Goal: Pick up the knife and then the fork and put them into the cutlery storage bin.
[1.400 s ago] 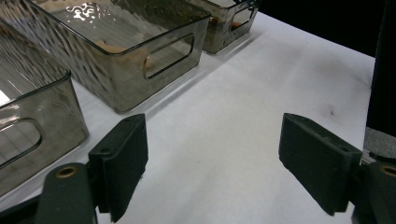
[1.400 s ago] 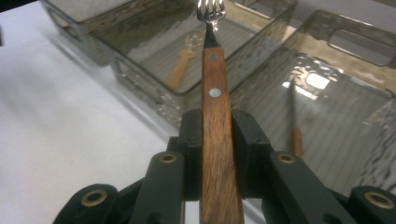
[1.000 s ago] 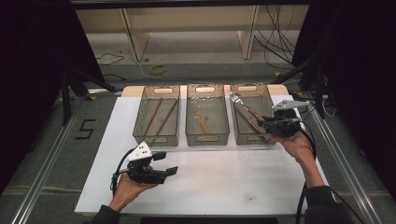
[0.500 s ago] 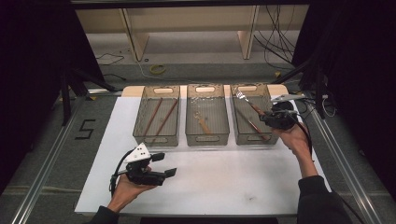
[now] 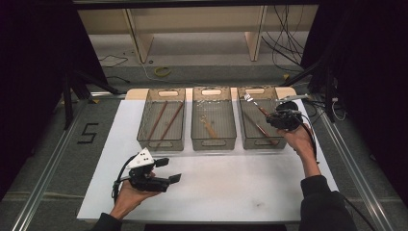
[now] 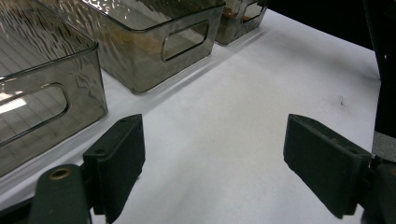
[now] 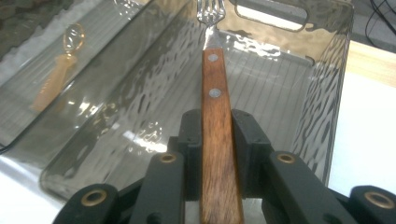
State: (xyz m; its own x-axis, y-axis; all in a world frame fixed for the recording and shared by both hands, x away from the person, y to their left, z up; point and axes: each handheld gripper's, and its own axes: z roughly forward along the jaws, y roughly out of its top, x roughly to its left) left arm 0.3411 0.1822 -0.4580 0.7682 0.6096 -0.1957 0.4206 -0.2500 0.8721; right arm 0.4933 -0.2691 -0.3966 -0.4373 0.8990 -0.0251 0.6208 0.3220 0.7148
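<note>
The right gripper [image 7: 217,135] is clamped on a fork [image 7: 215,140]: in the right gripper view both black pads press the sides of its wooden handle, which runs straight up the middle of the frame past two rivets to the metal tines at the top edge. In the high view the right gripper [image 5: 280,119] sits at the right of the frame, over the right bin [image 5: 250,138], with the fork [image 5: 253,103] slanting up and left from it, tines toward the bin's far left corner. A second brown-handled piece [image 5: 263,132] lies on the floor of that bin, just below the gripper.

The left gripper [image 6: 212,163] stands wide open with nothing between its jaws; bare white sheet [image 6: 243,116] shows between the pads. In the high view it [image 5: 161,174] is at lower left, held above the sheet in front of the left bin [image 5: 161,143], well apart from all three bins.

Along the upper middle of the high view the bins stand side by side with narrow gaps. The left one holds two brown sticks [image 5: 163,120]; the middle bin [image 5: 213,139] holds an orange spoon [image 5: 209,127]. The right bin's right wall is near the sheet's right edge. In front of the bins the sheet [image 5: 240,187] is wide and bare across the lower half of the frame.
</note>
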